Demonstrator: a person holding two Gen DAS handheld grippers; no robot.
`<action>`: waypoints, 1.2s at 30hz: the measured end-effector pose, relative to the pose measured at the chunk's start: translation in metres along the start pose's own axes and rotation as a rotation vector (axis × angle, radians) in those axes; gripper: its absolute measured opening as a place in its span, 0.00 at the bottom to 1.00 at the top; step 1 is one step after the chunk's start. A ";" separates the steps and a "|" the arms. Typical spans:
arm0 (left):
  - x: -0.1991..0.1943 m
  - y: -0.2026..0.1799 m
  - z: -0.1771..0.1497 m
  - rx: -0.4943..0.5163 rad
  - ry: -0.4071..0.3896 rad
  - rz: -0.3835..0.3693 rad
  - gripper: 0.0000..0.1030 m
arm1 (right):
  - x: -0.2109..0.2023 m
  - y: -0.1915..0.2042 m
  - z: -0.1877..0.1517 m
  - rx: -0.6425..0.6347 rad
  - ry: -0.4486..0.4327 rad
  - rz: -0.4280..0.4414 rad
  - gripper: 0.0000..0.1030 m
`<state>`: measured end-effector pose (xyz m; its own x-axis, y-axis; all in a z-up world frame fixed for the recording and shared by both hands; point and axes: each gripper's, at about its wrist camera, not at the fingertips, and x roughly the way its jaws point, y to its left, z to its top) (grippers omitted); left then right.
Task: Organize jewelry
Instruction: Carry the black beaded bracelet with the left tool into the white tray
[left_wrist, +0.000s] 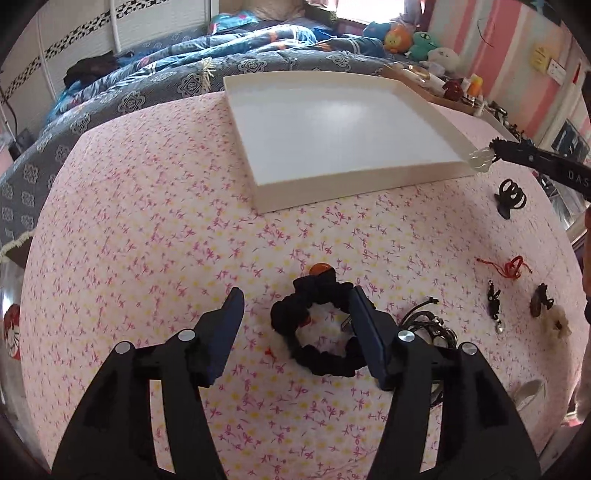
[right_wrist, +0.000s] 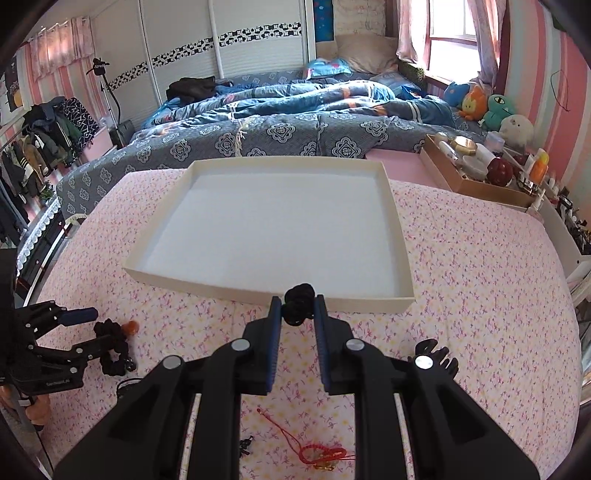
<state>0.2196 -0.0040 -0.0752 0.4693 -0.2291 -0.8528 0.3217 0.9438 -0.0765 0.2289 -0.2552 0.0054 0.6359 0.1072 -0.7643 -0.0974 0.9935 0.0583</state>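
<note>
Black scrunchie (left_wrist: 317, 325) with orange bead (left_wrist: 319, 268) lying flat on pink floral cloth (left_wrist: 147, 240), between fingers of left gripper (left_wrist: 297, 328); jaws spread wide, nothing clamped. Right finger pad touching or overlapping scrunchie's 3 o'clock edge; contact not certain. Tangle of dark cords (left_wrist: 428, 325) just beside that finger, at 3 o'clock from scrunchie.

Right gripper (right_wrist: 298, 308) clenched on small black knotted piece (right_wrist: 298, 304), held above cloth at near rim of white tray (right_wrist: 258, 291). In left wrist view, same gripper's tip at 2 o'clock with something pale and clear (left_wrist: 480, 159) at its end, near tray's corner; what it is, cannot tell.

White tray at 12 o'clock from scrunchie, well apart, shallow walls, floor bare.

Loose on cloth: black claw clip (left_wrist: 511, 197), red cord bracelet (left_wrist: 511, 267), small dark charm (left_wrist: 493, 299), brown-and-cream flower pieces (left_wrist: 546, 306).

Beyond cloth at 12 o'clock: bed with blue patterned quilt (right_wrist: 258, 129), plush toys (right_wrist: 487, 107), cardboard box of bottles (right_wrist: 476, 173).
</note>
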 end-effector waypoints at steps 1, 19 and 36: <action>0.004 -0.001 0.001 0.004 0.011 -0.007 0.55 | 0.001 -0.001 0.000 0.002 0.001 0.001 0.18; -0.040 -0.018 0.027 0.010 -0.088 -0.110 0.12 | -0.007 -0.005 0.009 0.009 -0.027 0.002 0.18; 0.012 0.001 0.180 -0.048 -0.097 -0.015 0.12 | 0.059 -0.023 0.112 0.019 -0.059 -0.088 0.17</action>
<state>0.3736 -0.0490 0.0074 0.5428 -0.2630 -0.7976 0.2903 0.9499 -0.1157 0.3547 -0.2681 0.0311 0.6851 0.0211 -0.7282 -0.0248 0.9997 0.0057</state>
